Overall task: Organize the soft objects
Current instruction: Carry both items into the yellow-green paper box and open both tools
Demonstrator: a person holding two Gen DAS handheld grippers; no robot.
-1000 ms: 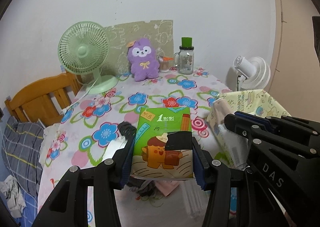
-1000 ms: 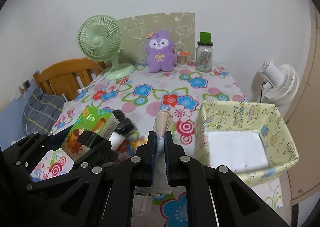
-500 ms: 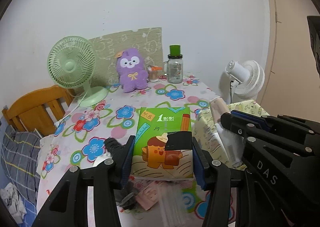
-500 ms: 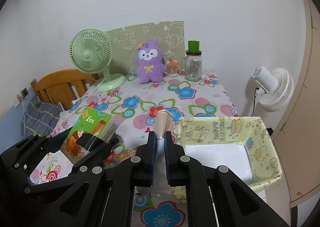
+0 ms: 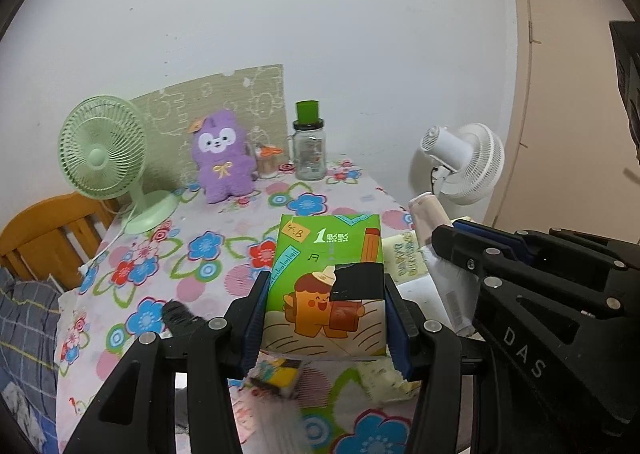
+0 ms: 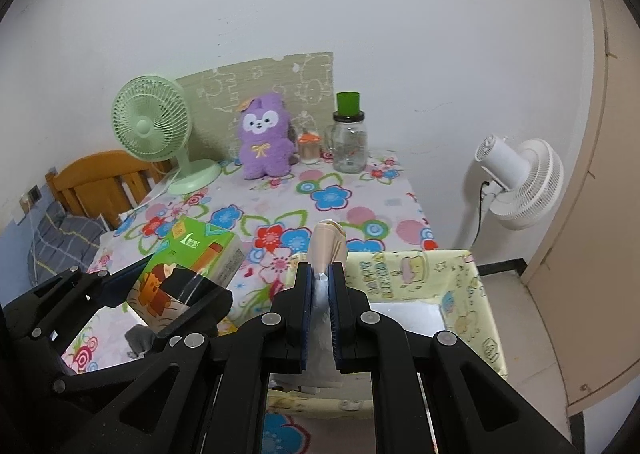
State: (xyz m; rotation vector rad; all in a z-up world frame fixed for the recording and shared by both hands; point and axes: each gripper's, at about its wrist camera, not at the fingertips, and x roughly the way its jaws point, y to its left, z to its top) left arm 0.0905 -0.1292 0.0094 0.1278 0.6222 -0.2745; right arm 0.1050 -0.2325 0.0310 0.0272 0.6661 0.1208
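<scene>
My left gripper (image 5: 325, 294) is shut on a green tissue pack (image 5: 326, 266) with a cartoon print and holds it above the flowered table (image 5: 208, 246). The same pack (image 6: 192, 258) shows at lower left in the right wrist view. My right gripper (image 6: 320, 270) is shut on a beige roll in a clear wrapper (image 6: 326, 242), which sticks out past the pads. It hangs over the near left corner of a yellow printed fabric box (image 6: 472, 294) with a white floor. In the left wrist view the roll (image 5: 430, 214) and box (image 5: 402, 258) lie just right of the pack.
At the table's far end stand a purple plush (image 6: 264, 138), a green fan (image 6: 154, 122), a small orange-lidded cup (image 6: 309, 148) and a glass jar (image 6: 350, 142). A white fan (image 6: 520, 182) stands beyond the right edge, a wooden chair (image 6: 100, 178) at left. Small loose items (image 5: 276, 370) lie under the pack.
Both grippers have risen and shifted right with their loads. The yellow box now lies right under the right gripper, and the far-end objects look smaller. Neither grip has changed.
</scene>
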